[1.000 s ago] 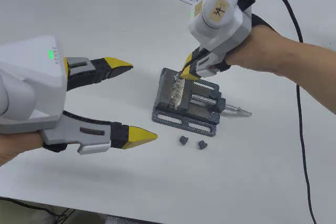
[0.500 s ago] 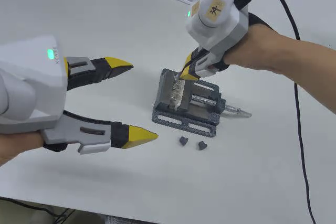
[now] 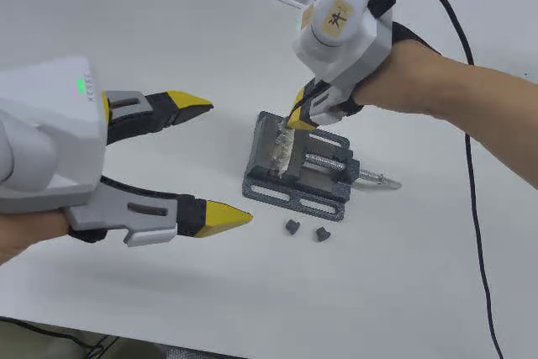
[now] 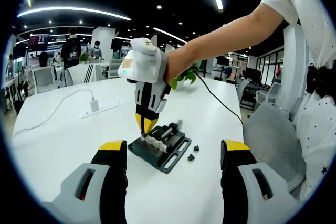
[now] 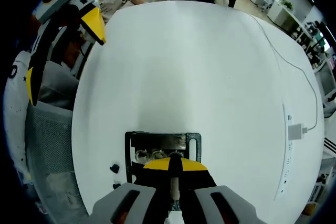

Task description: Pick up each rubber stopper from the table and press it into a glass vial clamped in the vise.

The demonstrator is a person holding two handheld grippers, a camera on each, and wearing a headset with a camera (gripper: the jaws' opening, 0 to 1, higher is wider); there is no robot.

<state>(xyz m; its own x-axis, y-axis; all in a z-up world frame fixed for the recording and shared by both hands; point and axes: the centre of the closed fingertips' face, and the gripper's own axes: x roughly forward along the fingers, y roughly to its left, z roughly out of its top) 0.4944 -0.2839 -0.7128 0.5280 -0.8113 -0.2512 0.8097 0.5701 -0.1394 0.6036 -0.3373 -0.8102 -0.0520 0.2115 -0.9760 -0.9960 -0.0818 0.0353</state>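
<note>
The left hand-held gripper [image 3: 210, 161] is held at the lower left. It points to the right, roughly level, with its yellow-tipped jaws spread wide apart. The right hand-held gripper [image 3: 298, 117] points steeply downward with its jaws pressed together. A bare forearm [image 3: 471, 111] carries it, reaching in from the right.

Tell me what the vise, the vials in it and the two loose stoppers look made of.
Vise: probably metal, dark grey matte body, bright steel-looking screw.
Vials: clear glass by their see-through glint, though clear plastic can't be excluded.
Stoppers: dark, dull, no shine, consistent with rubber.
</note>
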